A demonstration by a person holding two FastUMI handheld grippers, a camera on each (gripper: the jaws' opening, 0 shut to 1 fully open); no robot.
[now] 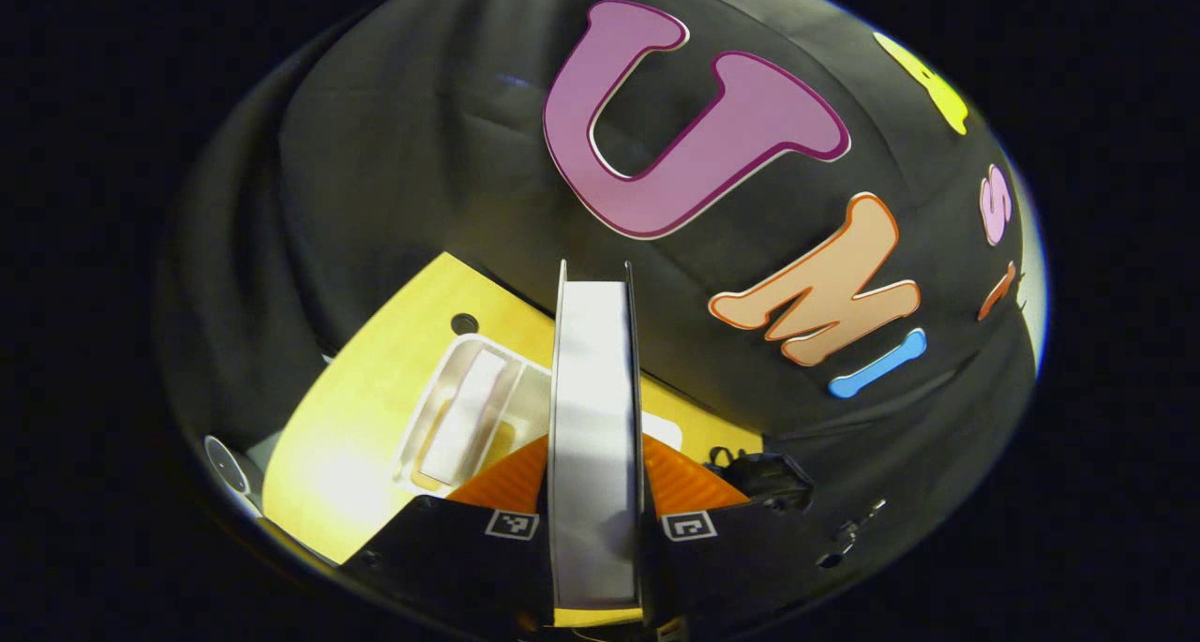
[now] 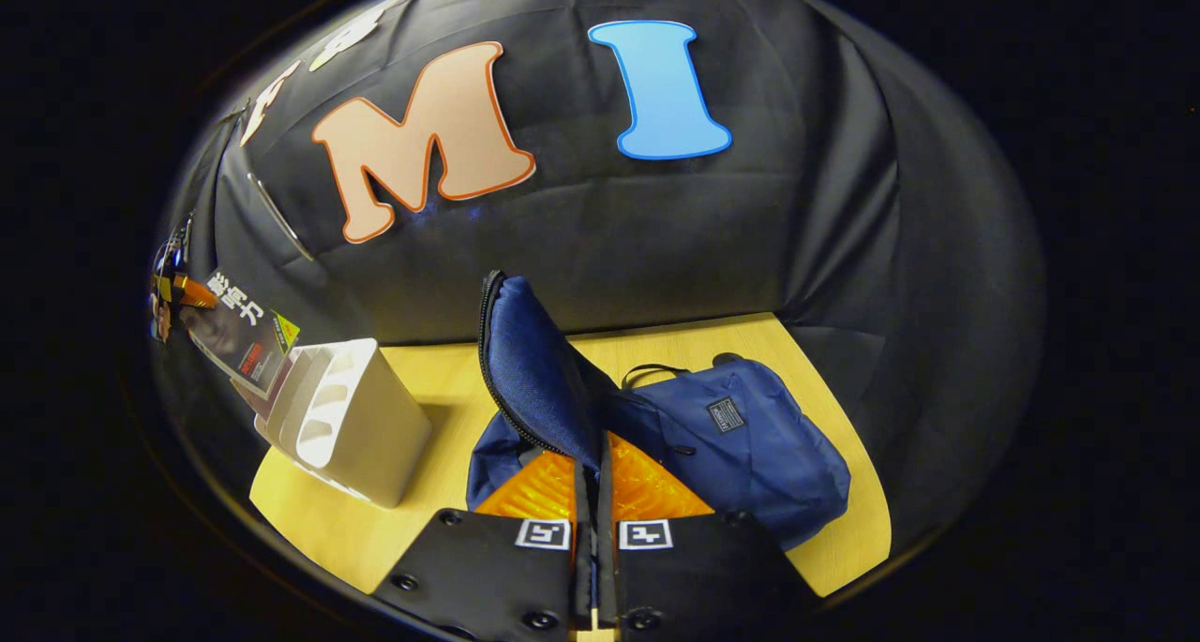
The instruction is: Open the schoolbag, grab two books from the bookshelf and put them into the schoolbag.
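Blue flap pinched up by the right gripper at lower centre keeps the bag open; left gripper clamps a book, ready to drop in.

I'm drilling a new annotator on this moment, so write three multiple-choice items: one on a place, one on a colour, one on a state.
1. Where does the white bookshelf stand on the yellow table in the right gripper view?
A. To the left of the schoolbag
B. On top of the schoolbag
C. To the right of the schoolbag

2. What colour is the schoolbag?
A. Red
B. Dark blue
C. Green

3. What is the left tool doing?
A. Open, nothing between its fingers
B. Shut on the schoolbag's strap
C. Shut on a book

Answers:
1 A, the bookshelf sits left of the bag.
2 B, its fabric is dark blue.
3 C, the book stands edge-on between both fingers, while the right tool pinches the schoolbag flap upright.
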